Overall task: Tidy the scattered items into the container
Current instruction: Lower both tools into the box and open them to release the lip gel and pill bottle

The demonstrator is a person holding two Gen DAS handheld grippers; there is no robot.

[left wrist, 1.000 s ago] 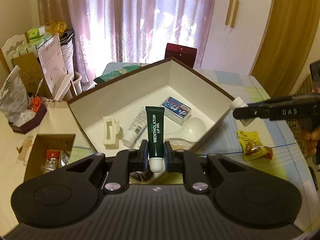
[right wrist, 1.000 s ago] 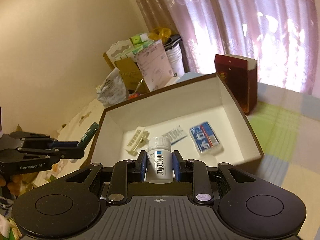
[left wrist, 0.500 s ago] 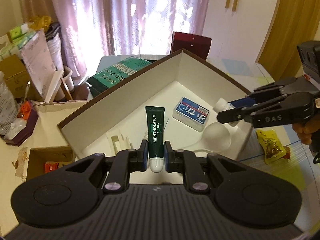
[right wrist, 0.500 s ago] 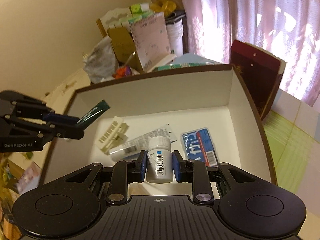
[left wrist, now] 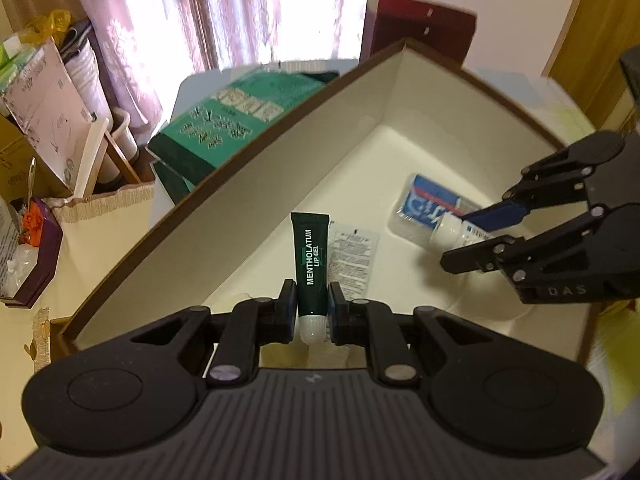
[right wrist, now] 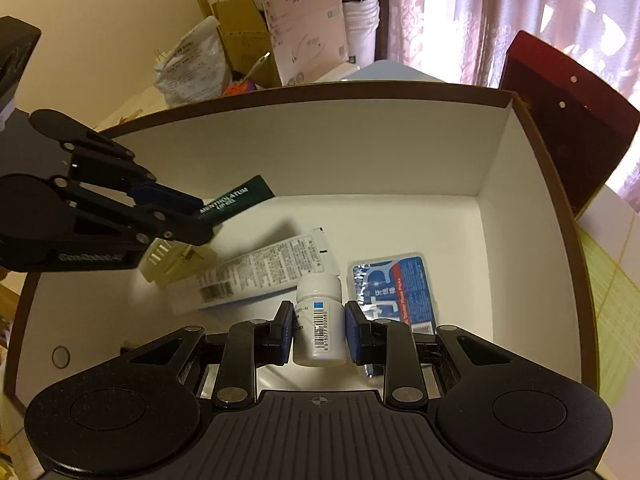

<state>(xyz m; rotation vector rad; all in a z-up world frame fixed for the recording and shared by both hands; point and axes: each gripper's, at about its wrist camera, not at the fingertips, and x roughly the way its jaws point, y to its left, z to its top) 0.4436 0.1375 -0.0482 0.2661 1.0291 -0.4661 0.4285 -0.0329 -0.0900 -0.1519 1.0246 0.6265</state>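
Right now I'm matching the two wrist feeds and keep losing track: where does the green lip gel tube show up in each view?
Left wrist view: the lip gel tube stands bottom centre, pinched between the left gripper fingers.
Right wrist view: the same tube sits centre-left, sticking out of the left gripper over the box.
Shared landmark: the blue floss pick pack lying on the box floor.

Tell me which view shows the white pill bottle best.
The right wrist view: the white pill bottle sits centred between its pads, barcode label readable. The left wrist view shows only its cap end, blurred, poking from the right hand-held gripper.
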